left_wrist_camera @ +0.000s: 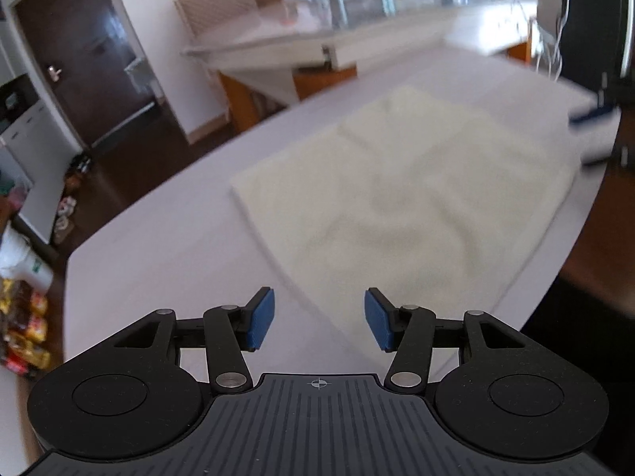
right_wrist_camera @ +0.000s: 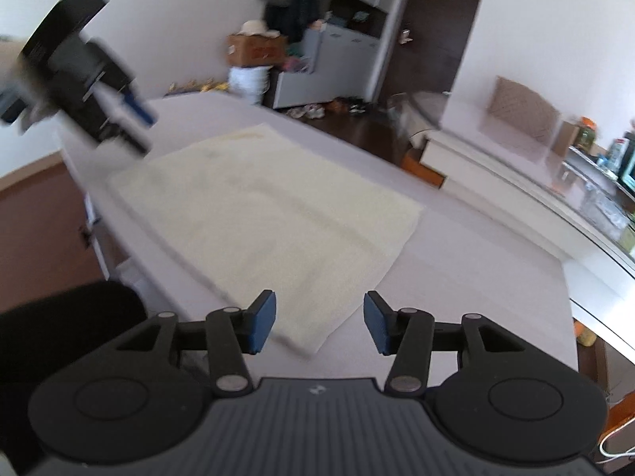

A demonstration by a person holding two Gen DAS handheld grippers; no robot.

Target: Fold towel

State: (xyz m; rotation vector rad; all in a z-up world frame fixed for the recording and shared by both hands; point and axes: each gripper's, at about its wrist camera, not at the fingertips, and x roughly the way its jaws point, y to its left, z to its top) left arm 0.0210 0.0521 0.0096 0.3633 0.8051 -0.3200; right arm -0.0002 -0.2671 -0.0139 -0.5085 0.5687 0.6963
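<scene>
A cream towel (left_wrist_camera: 401,198) lies flat on the pale grey table (left_wrist_camera: 166,246), roughly rectangular with soft wrinkles. It also shows in the right wrist view (right_wrist_camera: 270,218). My left gripper (left_wrist_camera: 319,319) is open and empty, held above the table by the towel's near edge. My right gripper (right_wrist_camera: 319,323) is open and empty, above the towel's near corner. The left gripper also shows, blurred, at the upper left of the right wrist view (right_wrist_camera: 135,115), over the towel's far corner. The right gripper shows blurred at the right edge of the left wrist view (left_wrist_camera: 595,115).
A long white counter (left_wrist_camera: 357,35) with clutter runs behind the table. A dark door (left_wrist_camera: 79,59) and floor items (left_wrist_camera: 27,309) are to the left. A black chair (right_wrist_camera: 71,313) sits by the table's near edge. Boxes and a cabinet (right_wrist_camera: 309,63) stand across the room.
</scene>
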